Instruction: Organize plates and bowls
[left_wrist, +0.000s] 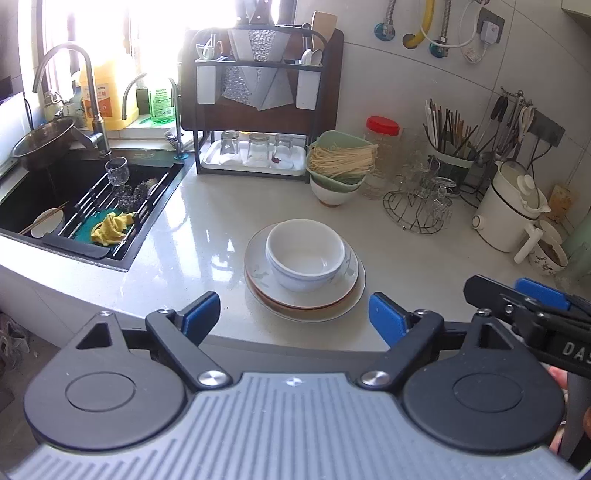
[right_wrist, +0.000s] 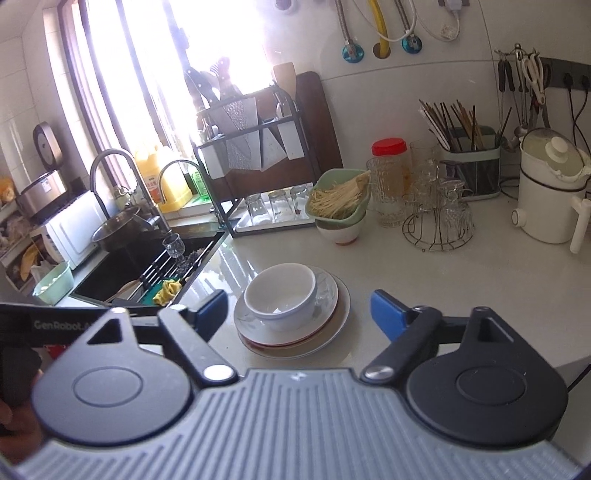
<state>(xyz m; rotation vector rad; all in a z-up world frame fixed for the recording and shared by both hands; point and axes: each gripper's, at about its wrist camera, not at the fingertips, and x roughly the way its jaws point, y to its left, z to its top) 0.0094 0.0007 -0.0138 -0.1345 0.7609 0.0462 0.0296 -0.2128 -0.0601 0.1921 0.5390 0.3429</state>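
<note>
A white bowl (left_wrist: 304, 254) sits on a stack of three plates (left_wrist: 343, 302) on the white counter, near its front edge. The same bowl (right_wrist: 280, 291) and plates (right_wrist: 332, 328) show in the right wrist view. My left gripper (left_wrist: 293, 317) is open and empty, just in front of the stack. My right gripper (right_wrist: 299, 314) is open and empty too, its jaws spread either side of the stack's near rim. The right gripper also shows at the right edge of the left wrist view (left_wrist: 524, 302).
A black sink (left_wrist: 74, 192) with a rack, yellow cloth and small bowl lies to the left. A green strainer of noodles on a white bowl (left_wrist: 338, 166), a glass rack (left_wrist: 421, 203), a dish rack (left_wrist: 258, 110) and a white kettle (left_wrist: 509, 206) stand behind.
</note>
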